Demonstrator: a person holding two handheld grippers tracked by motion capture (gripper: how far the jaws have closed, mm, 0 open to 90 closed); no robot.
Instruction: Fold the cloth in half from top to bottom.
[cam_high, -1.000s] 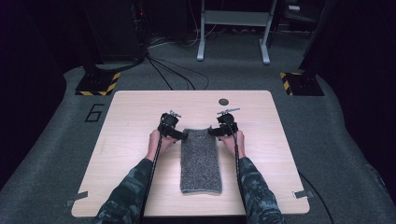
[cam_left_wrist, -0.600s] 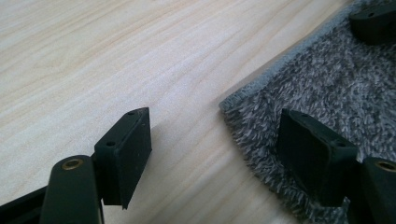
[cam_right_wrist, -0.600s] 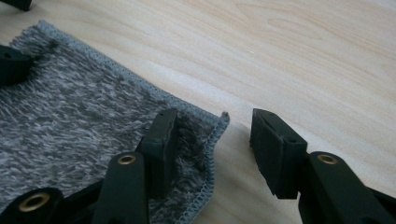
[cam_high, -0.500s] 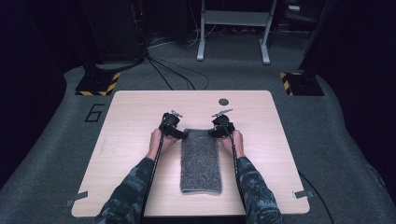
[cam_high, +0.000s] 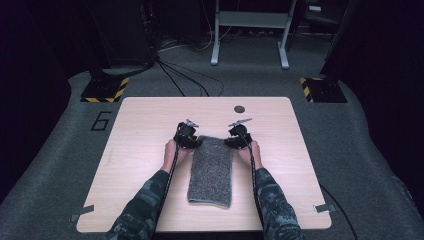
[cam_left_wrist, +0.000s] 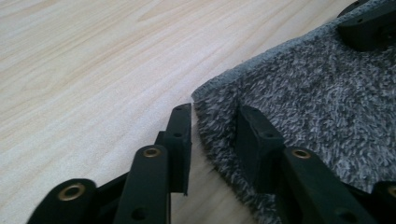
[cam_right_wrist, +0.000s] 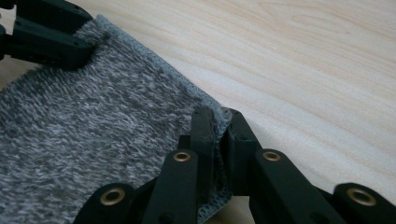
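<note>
A grey fuzzy towel (cam_high: 210, 170) lies folded lengthwise in the middle of the light wooden table (cam_high: 150, 125). My left gripper (cam_high: 192, 142) is at its far left corner. In the left gripper view the jaws (cam_left_wrist: 215, 121) have just been closing and straddle the towel's (cam_left_wrist: 317, 107) edge with a gap still showing, one jaw on the wood and one on the pile. My right gripper (cam_high: 232, 141) is at the far right corner. Its jaws (cam_right_wrist: 217, 121) have just been closing and now pinch the hemmed corner of the towel (cam_right_wrist: 93, 121).
A small dark round grommet (cam_high: 239, 108) sits near the table's far edge. Beyond the table are black stands with yellow-striped bases (cam_high: 105, 90), floor cables (cam_high: 180, 75) and a white metal frame (cam_high: 250, 30). Bare wood lies on both sides of the towel.
Both grippers have settled closer onto the towel's far corners, the right one edging inward. The towel itself has not shifted.
</note>
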